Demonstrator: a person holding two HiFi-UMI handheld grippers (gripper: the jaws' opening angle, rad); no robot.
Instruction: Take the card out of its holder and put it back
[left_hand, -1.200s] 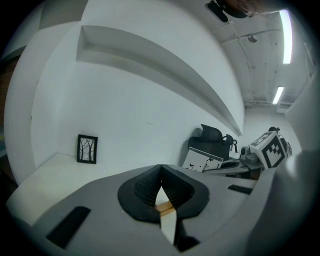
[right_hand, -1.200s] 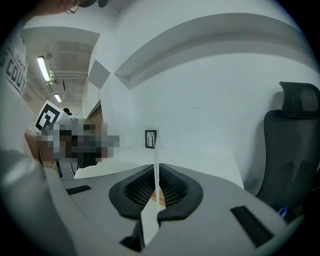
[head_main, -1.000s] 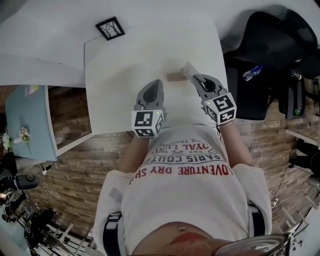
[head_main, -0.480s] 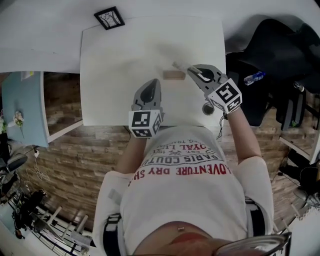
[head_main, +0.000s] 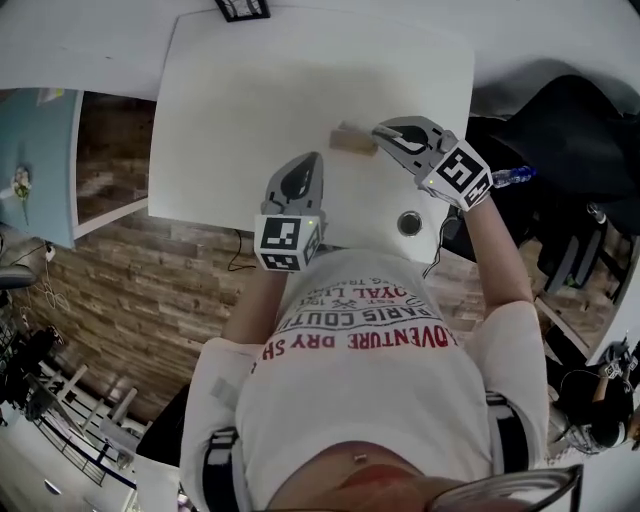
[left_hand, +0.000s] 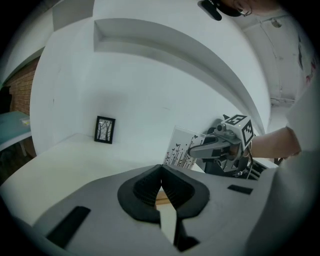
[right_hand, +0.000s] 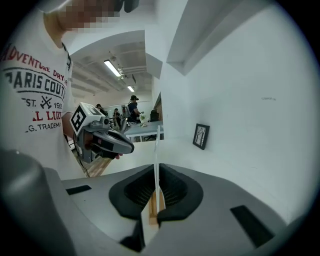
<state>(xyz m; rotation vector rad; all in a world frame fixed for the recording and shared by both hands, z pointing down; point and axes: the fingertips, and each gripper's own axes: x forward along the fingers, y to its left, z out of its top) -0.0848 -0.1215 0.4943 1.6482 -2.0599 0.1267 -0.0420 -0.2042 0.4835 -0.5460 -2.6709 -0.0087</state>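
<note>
Our left gripper (head_main: 308, 165) hangs over the near side of the table (head_main: 250, 90), jaws together on nothing. Just right of it lies the wooden holder (head_main: 350, 144), with the card (left_hand: 181, 149) upright over it; we cannot tell whether its lower edge sits in the slot. Our right gripper (head_main: 383, 131) is clamped on the card's right-hand edge. We judge the card thin, light, bendy and slick-faced, so a low grip, close to the holder, should keep it from bowing.

White printed card (left_hand: 181, 148) upright at wooden holder (head_main: 352, 146).
</note>
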